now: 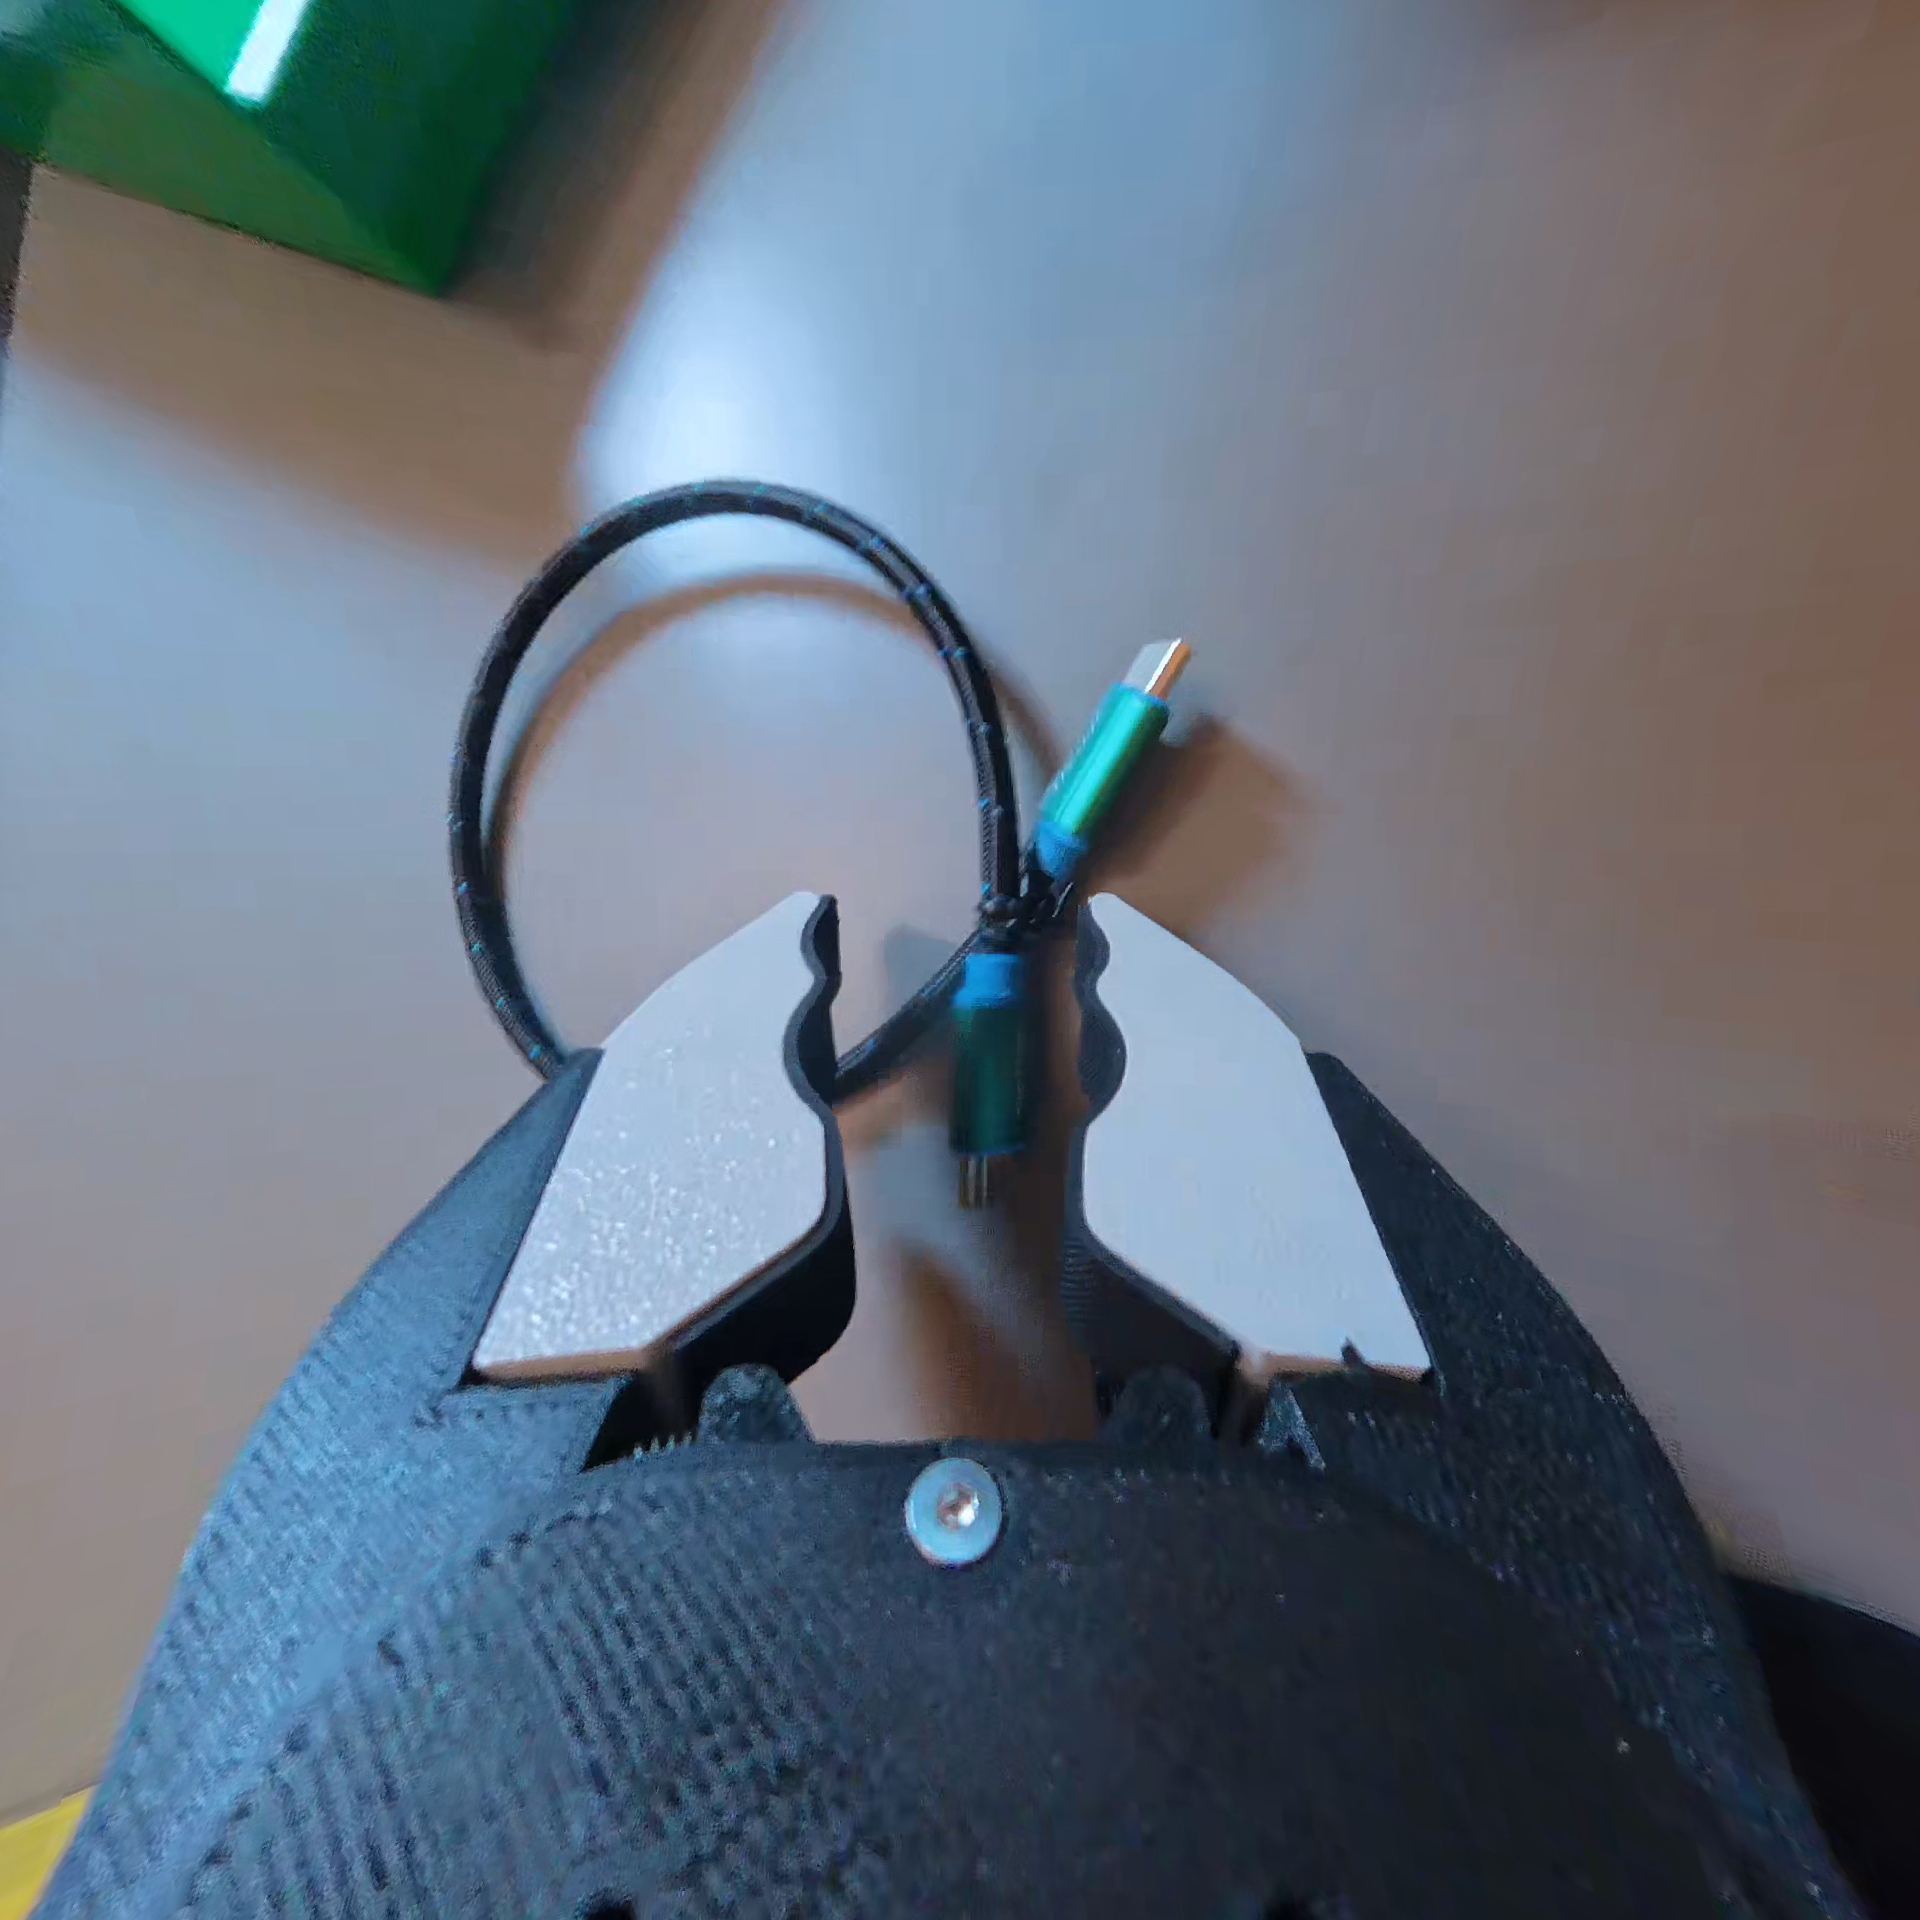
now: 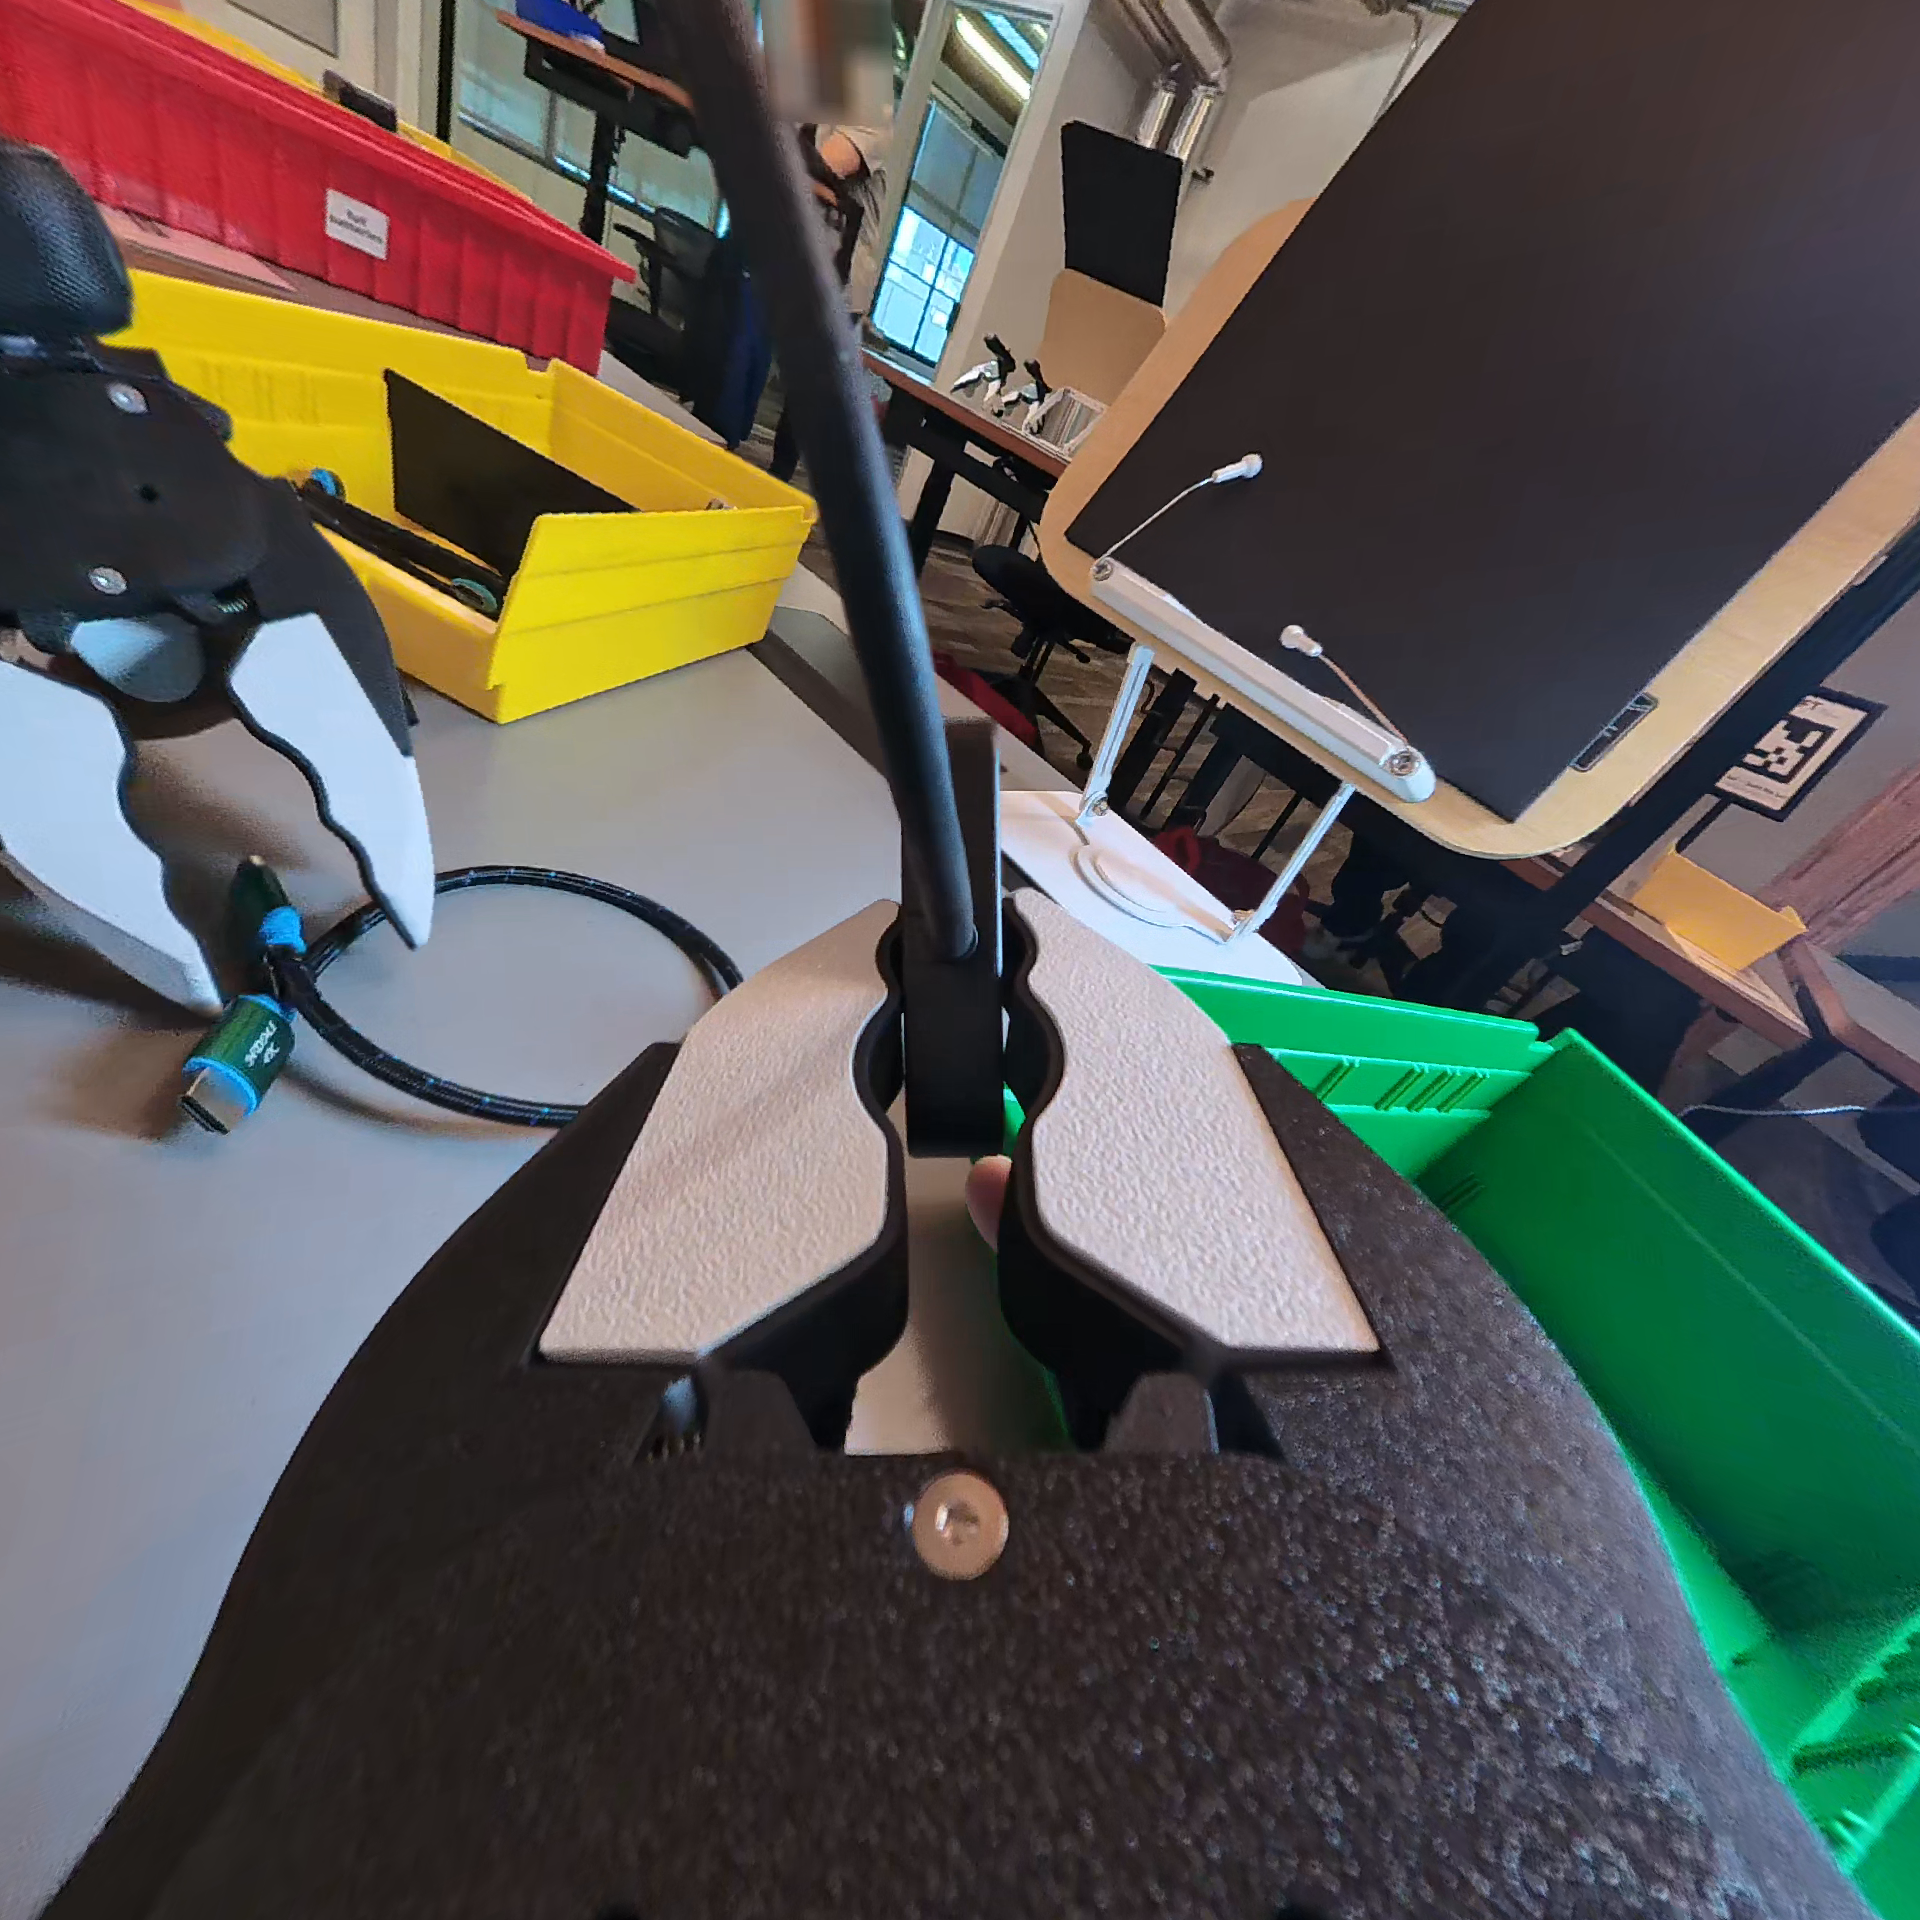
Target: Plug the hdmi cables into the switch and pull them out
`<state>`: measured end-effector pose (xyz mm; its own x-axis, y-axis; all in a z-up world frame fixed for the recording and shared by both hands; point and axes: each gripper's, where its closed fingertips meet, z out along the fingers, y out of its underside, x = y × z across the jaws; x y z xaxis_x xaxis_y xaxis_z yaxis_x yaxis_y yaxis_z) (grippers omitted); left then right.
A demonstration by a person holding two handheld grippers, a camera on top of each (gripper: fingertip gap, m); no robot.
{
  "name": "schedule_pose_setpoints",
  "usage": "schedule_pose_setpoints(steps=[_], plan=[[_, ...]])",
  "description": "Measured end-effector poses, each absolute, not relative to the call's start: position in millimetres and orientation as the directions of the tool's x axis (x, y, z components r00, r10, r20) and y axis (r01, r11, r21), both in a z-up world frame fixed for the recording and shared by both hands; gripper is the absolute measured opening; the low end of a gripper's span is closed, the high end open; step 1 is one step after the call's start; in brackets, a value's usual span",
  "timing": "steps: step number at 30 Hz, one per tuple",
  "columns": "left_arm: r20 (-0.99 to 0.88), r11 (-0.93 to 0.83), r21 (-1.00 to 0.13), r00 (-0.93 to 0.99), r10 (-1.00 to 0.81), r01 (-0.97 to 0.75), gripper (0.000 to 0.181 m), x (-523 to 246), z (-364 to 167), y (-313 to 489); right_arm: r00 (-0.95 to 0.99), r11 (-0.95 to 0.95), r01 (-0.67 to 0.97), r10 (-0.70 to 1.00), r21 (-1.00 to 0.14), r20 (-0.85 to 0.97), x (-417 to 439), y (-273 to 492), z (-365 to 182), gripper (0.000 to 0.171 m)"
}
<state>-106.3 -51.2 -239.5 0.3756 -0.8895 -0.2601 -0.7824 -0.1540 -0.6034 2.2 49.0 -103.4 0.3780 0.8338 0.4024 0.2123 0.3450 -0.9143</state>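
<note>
Hovering low over the table (image 1: 1455, 416), the left gripper (image 1: 956, 935) had its jaws spread wide and held nothing. Between its fingers (image 1: 675, 1122) lay one green plug (image 1: 987, 1081) of a short braided cable (image 1: 499, 727), whose loop curled away across the table; the other green plug (image 1: 1107, 764) lay just beyond the fingertips, pointing away to the right. In the right wrist view, the right gripper (image 2: 951, 925) had its jaws clamped on a black plug (image 2: 951, 1039), with a thick black cable (image 2: 831, 416) rising from it up out of view. A green bin (image 2: 1662, 1299) sat to its right and a yellow bin (image 2: 623, 582) farther back on the left. The switch was not visible in either view.
</note>
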Motion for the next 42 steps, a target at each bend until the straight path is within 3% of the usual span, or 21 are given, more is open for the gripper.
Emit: schedule_pose_setpoints(steps=[4, 8, 11, 14, 16, 19, 22, 26, 28, 30, 36, 39, 42], plan=[[-0.322, -0.146, -0.542, 0.365, -0.874, -0.827, 0.016, -108, -244, -45, 0.363, 0.353, 0.236, 0.832, -0.905, 0.419, 0, 48, -108, 0.014], [-0.476, -0.383, -0.421, 0.560, -0.678, -0.822, 0.015, -144, -235, -20, 0.369, 0.349, 0.227, 0.834, -0.909, 0.411, 1, 49, -105, 0.014], [-0.404, -0.426, -0.468, 0.616, -0.676, -0.774, 0.020, -131, -225, -31, 0.378, 0.336, 0.231, 0.834, -0.913, 0.402, 2, 51, -106, 0.014], [-0.296, -0.300, -0.604, 0.557, -0.776, -0.738, 0.023, -93, -208, -49, 0.376, 0.330, 0.233, 0.837, -0.915, 0.398, 2, 52, -108, 0.014], [-0.238, -0.283, -0.637, 0.533, -0.812, -0.717, 0.027, -88, -203, -57, 0.375, 0.330, 0.237, 0.837, -0.914, 0.399, 2, 52, -109, 0.014], [-0.105, -0.317, -0.570, 0.450, -0.887, -0.758, 0.040, -96, -224, -79, 0.370, 0.328, 0.238, 0.840, -0.914, 0.398, 1, 51, -110, 0.014], [-0.119, -0.245, -0.499, 0.346, -0.931, -0.831, 0.056, -111, -243, -90, 0.364, 0.325, 0.241, 0.843, -0.914, 0.396, 0, 51, -111, 0.014], [-0.146, -0.286, -0.465, 0.391, -0.909, -0.838, 0.033, -114, -245, -83, 0.358, 0.326, 0.248, 0.844, -0.912, 0.399, -1, 50, -112, 0.014], [-0.157, -0.343, -0.438, 0.447, -0.881, -0.831, 0.031, -111, -244, -80, 0.359, 0.327, 0.248, 0.843, -0.912, 0.400, 0, 51, -112, 0.014], [-0.157, -0.349, -0.474, 0.467, -0.870, -0.808, 0.020, -99, -237, -80, 0.361, 0.325, 0.245, 0.844, -0.913, 0.398, 0, 51, -111, 0.014], [-0.110, -0.365, -0.600, 0.525, -0.844, -0.712, 0.040, -73, -222, -72, 0.363, 0.318, 0.248, 0.845, -0.915, 0.392, 0, 52, -114, 0.014], [-0.123, -0.428, -0.567, 0.587, -0.801, -0.704, 0.049, -72, -237, -59, 0.364, 0.318, 0.262, 0.842, -0.911, 0.398, 0, 54, -116, 0.014], [-0.179, -0.444, -0.553, 0.622, -0.763, -0.705, 0.034, -75, -243, -42, 0.363, 0.322, 0.260, 0.841, -0.910, 0.401, 1, 53, -114, 0.014]])
